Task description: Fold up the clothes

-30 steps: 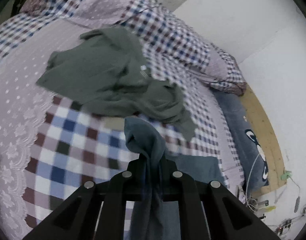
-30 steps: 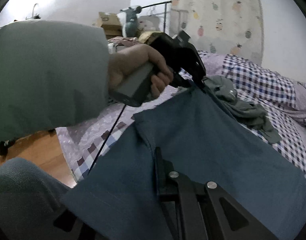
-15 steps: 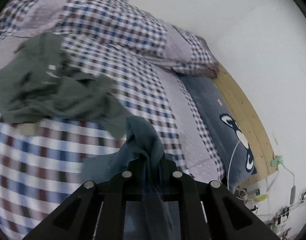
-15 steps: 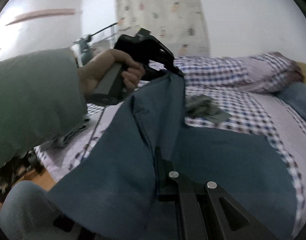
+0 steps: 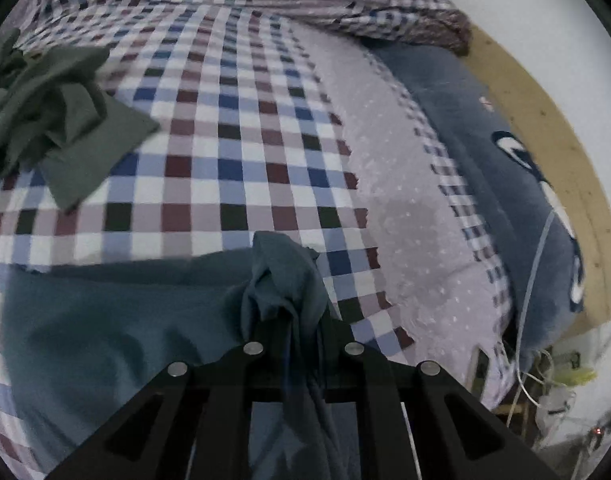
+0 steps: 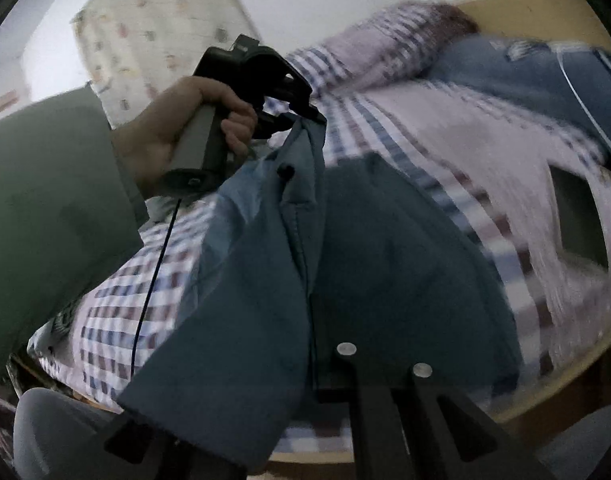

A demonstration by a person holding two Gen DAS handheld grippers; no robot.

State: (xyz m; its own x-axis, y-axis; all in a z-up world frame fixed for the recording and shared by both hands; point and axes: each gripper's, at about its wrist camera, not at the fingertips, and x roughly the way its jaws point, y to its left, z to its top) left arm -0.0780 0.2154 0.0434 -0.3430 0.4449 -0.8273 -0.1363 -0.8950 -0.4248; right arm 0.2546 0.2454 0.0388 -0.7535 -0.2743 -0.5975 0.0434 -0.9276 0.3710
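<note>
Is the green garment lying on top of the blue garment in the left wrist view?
No, the green garment lies apart from the blue garment.

A garment [image 5: 105, 320] is stretched between the two grippers above the bed [image 5: 233, 152], its lower part lying on the quilt [image 5: 265, 80]. The left gripper [image 5: 293, 320] pinches one bunched corner; the right gripper [image 6: 325, 376] pinches the opposite edge. A second, crumpled garment [image 5: 53, 120] lies on the quilt to the far left in the left wrist view. A cushion [image 5: 505, 200] lies along the bed's right side, against the headboard [image 5: 545, 120], with a pillow [image 5: 365, 12] behind it.
</note>
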